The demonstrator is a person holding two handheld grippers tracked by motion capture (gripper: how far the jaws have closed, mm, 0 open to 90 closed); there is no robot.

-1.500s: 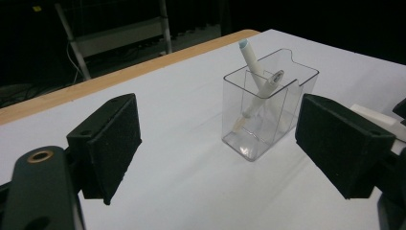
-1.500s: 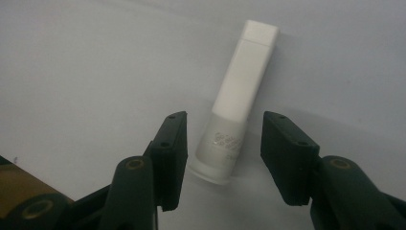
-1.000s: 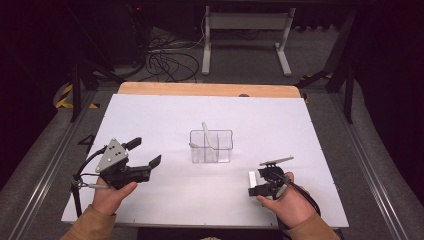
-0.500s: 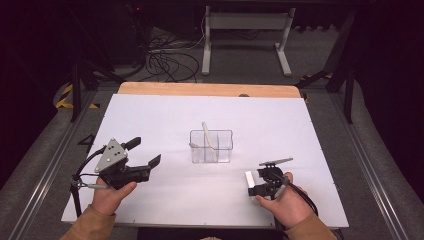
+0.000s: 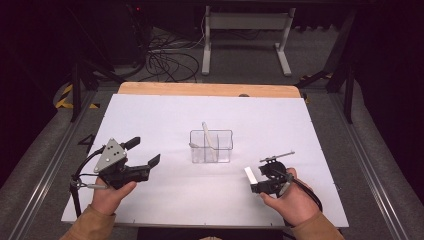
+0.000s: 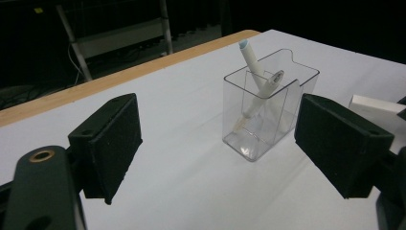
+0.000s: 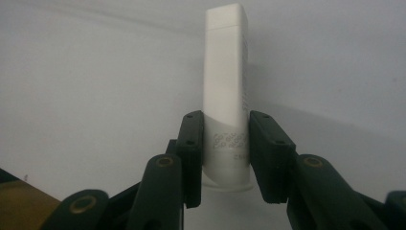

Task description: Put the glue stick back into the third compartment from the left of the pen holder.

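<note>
The right tongs (image 7: 225,143) hold a small white tube (image 7: 226,86). Their two black pads press on its two sides, near its bottom end, and the rest of the tube sticks out past them. The jaws have just been closing, with the tube between them. From above, the right tongs (image 5: 257,181) are low over the white worktop (image 5: 165,115), near the front edge on the right side. The white tube (image 5: 250,175) pokes out to the left, toward the middle of the worktop.

A clear plastic box (image 5: 211,146) stands upright in the middle of the worktop. It has little walls inside that split it into parts. A white pen (image 6: 253,60) leans inside it, and a second pen (image 6: 262,93) leans across the first one. I cannot tell which part of the box each pen stands in.

The left tongs (image 5: 145,155) are on the left side of the worktop, well apart from the box. Their jaws are spread wide, with nothing between them, and they point toward the box (image 6: 268,108).
</note>
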